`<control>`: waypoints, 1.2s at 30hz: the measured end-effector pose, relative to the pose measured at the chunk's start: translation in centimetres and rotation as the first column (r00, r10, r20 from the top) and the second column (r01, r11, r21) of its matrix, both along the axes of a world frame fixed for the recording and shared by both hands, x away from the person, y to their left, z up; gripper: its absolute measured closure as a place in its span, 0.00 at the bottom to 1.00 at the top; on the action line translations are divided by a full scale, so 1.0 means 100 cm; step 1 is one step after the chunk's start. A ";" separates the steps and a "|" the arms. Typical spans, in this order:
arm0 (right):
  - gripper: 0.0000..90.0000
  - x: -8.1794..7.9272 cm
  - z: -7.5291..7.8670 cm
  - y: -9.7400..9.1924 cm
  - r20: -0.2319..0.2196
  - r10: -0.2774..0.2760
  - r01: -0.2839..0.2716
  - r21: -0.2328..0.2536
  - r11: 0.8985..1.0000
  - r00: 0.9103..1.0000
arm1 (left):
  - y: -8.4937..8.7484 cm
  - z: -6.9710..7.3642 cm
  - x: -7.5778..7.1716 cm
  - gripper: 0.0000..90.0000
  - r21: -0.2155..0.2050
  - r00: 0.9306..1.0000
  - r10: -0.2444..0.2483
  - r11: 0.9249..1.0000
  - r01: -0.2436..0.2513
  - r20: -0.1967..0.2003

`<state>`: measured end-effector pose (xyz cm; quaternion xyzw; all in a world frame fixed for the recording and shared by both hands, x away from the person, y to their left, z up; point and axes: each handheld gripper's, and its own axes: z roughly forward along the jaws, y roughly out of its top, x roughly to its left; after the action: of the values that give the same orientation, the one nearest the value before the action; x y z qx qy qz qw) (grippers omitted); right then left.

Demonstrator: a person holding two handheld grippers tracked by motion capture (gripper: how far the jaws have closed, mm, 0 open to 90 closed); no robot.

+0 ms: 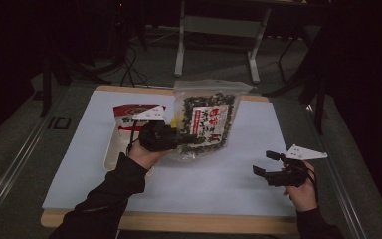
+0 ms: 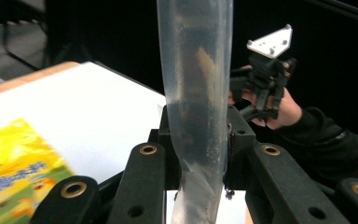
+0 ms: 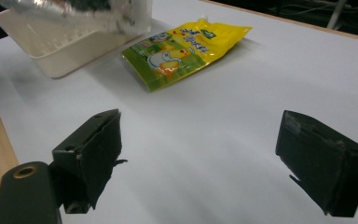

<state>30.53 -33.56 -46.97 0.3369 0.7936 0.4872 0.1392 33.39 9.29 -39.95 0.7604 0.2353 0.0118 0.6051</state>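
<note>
My left gripper [image 1: 191,139] is shut on the edge of a clear bag [image 1: 206,119] of dark bits with a red and white label, holding it upright above the white mat. In the left gripper view the bag's clear edge [image 2: 196,84] runs up between the closed jaws of that gripper [image 2: 200,140]. My right gripper [image 1: 266,163] hovers open over the mat's right front, with nothing between the jaws [image 3: 223,154]. It shows farther off as the right gripper [image 2: 261,93] in a hand. A yellow-green packet [image 3: 186,46] lies flat on the mat.
A white tray [image 1: 112,149] sits at the mat's left with a red and white packet [image 1: 132,117] at its far end. The white mat [image 1: 204,179] covers a wooden table [image 1: 179,221]. The yellow packet [image 2: 14,172] lies beside the tray [image 3: 51,51].
</note>
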 end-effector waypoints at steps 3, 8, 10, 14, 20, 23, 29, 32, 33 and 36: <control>0.15 0.001 0.000 0.002 0.003 0.008 -0.008 -0.004 1.000 1.000 | 0.014 0.002 -0.002 0.85 -0.006 1.000 0.024 1.000 -0.024 0.006; 0.15 0.001 -0.002 0.005 0.001 0.011 -0.011 -0.010 1.000 1.000 | 0.037 0.005 -0.007 0.85 -0.008 0.998 0.062 0.998 -0.062 0.016; 0.15 0.002 -0.002 0.006 -0.003 0.014 -0.014 -0.007 1.000 1.000 | 0.046 0.005 -0.010 0.85 -0.011 0.997 0.081 0.997 -0.081 0.018; 0.15 0.002 -0.001 0.007 -0.006 0.016 -0.016 -0.008 1.000 1.000 | 0.063 0.007 -0.014 0.85 -0.017 0.995 0.098 0.995 -0.097 0.026; 0.15 0.003 -0.001 0.009 -0.009 0.019 -0.019 -0.004 1.000 1.000 | 0.091 0.007 -0.025 0.85 -0.026 0.987 0.153 0.988 -0.152 0.042; 0.15 0.004 -0.001 0.009 -0.012 0.020 -0.020 0.003 1.000 1.000 | 0.106 0.006 -0.028 0.85 -0.030 0.982 0.185 0.983 -0.183 0.046; 0.15 0.005 -0.002 0.011 -0.019 0.022 -0.022 0.000 1.000 1.000 | 0.132 0.003 -0.035 0.85 -0.028 0.970 0.238 0.971 -0.237 0.053; 0.15 0.006 -0.003 0.011 -0.022 0.021 -0.021 0.002 1.000 1.000 | 0.143 0.001 -0.038 0.85 -0.028 0.966 0.254 0.967 -0.252 0.054; 0.15 0.006 -0.003 0.012 -0.022 0.022 -0.022 0.002 1.000 1.000 | 0.147 0.000 -0.038 0.85 -0.024 0.964 0.259 0.966 -0.258 0.057; 0.15 0.006 -0.004 0.013 -0.023 0.022 -0.022 0.001 1.000 0.999 | 0.157 -0.005 -0.038 0.85 -0.024 0.960 0.276 0.961 -0.275 0.052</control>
<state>31.16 -32.30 -47.37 0.3337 0.7986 0.4851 0.1243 29.55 25.01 -40.46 0.7146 0.3224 0.1148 0.6101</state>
